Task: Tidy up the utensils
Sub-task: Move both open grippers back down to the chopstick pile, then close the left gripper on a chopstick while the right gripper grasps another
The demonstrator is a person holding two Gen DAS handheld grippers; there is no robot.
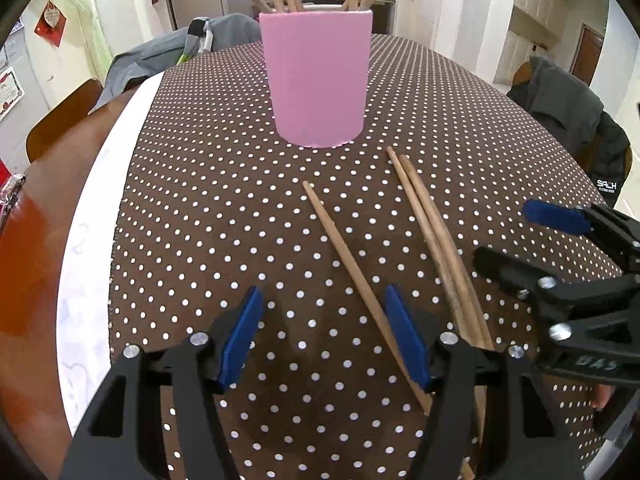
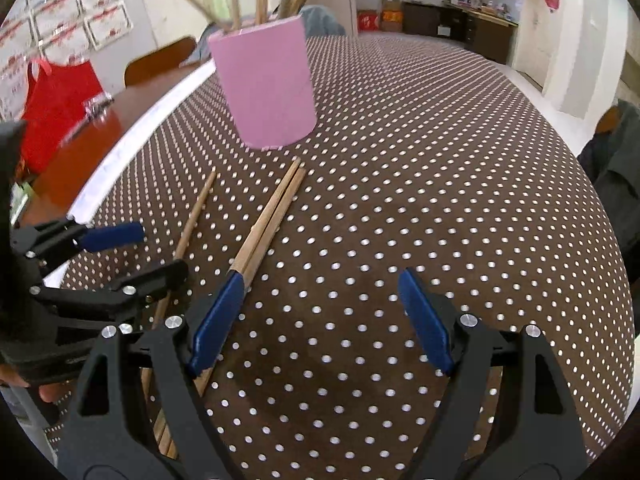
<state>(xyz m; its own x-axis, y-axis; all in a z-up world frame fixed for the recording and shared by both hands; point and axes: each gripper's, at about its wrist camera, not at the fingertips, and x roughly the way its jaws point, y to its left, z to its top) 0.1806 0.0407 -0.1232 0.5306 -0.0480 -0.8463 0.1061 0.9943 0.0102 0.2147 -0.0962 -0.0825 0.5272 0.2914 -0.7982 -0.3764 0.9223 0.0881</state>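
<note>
A pink cup [image 1: 318, 80] stands on the dotted brown tablecloth [image 1: 224, 208] with several wooden chopsticks upright in it; it also shows in the right wrist view [image 2: 266, 88]. Three loose chopsticks lie in front of it: a single one [image 1: 344, 256] and a touching pair [image 1: 436, 232]. In the right wrist view the single one [image 2: 192, 220] lies left of the pair [image 2: 268, 220]. My left gripper [image 1: 324, 332] is open and empty, with the single chopstick passing under its right finger. My right gripper [image 2: 320, 316] is open and empty, its left finger over the pair.
A white strip [image 1: 100, 208] and bare wooden table [image 1: 36, 248] lie left of the cloth. A red bag [image 2: 56, 96] stands on that side. Chairs with grey jackets [image 1: 568, 108] stand around the table.
</note>
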